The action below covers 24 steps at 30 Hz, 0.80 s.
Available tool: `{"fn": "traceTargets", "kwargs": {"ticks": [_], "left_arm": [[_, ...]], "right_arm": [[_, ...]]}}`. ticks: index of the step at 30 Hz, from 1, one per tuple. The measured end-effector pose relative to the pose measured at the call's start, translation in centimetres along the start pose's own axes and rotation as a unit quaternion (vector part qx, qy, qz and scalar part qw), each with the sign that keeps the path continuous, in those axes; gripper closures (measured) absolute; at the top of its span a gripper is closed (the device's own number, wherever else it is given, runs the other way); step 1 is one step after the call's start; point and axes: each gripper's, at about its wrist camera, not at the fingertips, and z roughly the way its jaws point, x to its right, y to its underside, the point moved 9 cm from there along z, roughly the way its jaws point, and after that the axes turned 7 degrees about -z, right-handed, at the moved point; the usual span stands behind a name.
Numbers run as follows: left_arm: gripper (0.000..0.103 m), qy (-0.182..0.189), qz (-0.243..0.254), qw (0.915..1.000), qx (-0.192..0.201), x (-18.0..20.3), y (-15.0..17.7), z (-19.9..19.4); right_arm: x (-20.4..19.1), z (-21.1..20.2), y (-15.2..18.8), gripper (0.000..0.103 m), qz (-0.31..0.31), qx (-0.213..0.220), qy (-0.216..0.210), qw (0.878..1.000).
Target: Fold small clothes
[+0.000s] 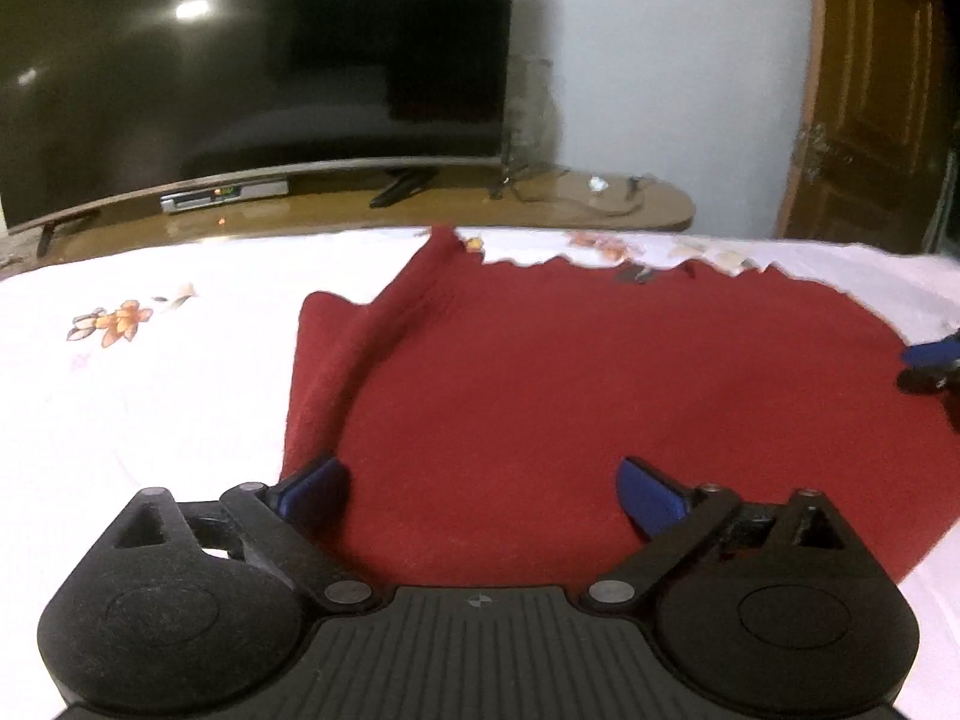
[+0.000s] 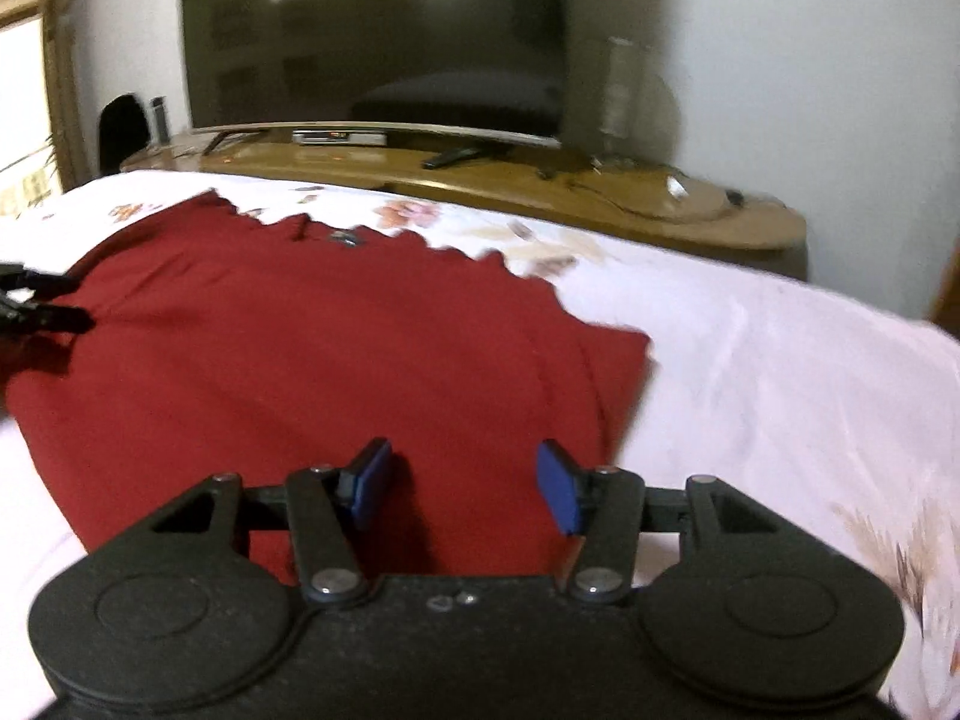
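A dark red garment [image 1: 570,384] lies spread flat on a white floral bed sheet [image 1: 150,396]; a fold ridge runs along its left side. It also shows in the right wrist view [image 2: 312,336]. My left gripper [image 1: 483,489] is open and empty over the garment's near left part. My right gripper [image 2: 465,480] is open and empty over the garment's near right part. The right gripper's tip shows at the right edge of the left wrist view [image 1: 933,363]. The left gripper's fingers show at the left edge of the right wrist view [image 2: 42,300].
Beyond the bed stands a wooden TV cabinet [image 1: 540,204] with a large dark television [image 1: 252,72], a set-top box [image 1: 222,195] and cables. A wooden door [image 1: 870,90] is at the far right. White sheet [image 2: 780,372] extends right of the garment.
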Motion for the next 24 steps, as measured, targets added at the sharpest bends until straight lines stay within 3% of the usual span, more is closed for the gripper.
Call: {"fn": "traceTargets", "kwargs": {"ticks": [3, 6, 10, 14, 17, 24], "left_arm": [[0.005, -0.019, -0.008, 0.9997, 0.01, 1.2, -1.2, -0.9], [0.005, 0.009, 0.008, 0.9992, 0.038, 4.2, -1.8, -3.0], [0.005, 0.029, 0.037, 0.9988, 0.012, 7.8, -0.1, -2.9], [0.005, 0.005, 0.064, 0.9976, -0.028, 8.1, 2.9, -1.6], [0.005, 0.001, 0.041, 0.9989, -0.023, 6.9, 3.0, -2.2], [0.005, -0.005, 0.021, 0.9995, -0.022, 5.1, 4.2, -3.6]], "right_arm": [[-1.0, -0.3, -0.8, 0.056, 0.008, 0.0, 0.025, 1.0], [-4.1, -1.8, -2.7, 0.057, 0.019, 0.034, 0.009, 0.999], [-10.8, -1.2, -3.1, 0.056, -0.027, 0.033, -0.033, 0.999], [-14.6, 0.3, -2.4, 0.051, -0.061, 0.013, -0.043, 0.997], [-14.8, 0.7, -1.0, 0.046, -0.079, -0.006, -0.039, 0.996], [-10.8, -2.5, 2.1, 0.048, -0.047, -0.014, -0.029, 0.998]]}}
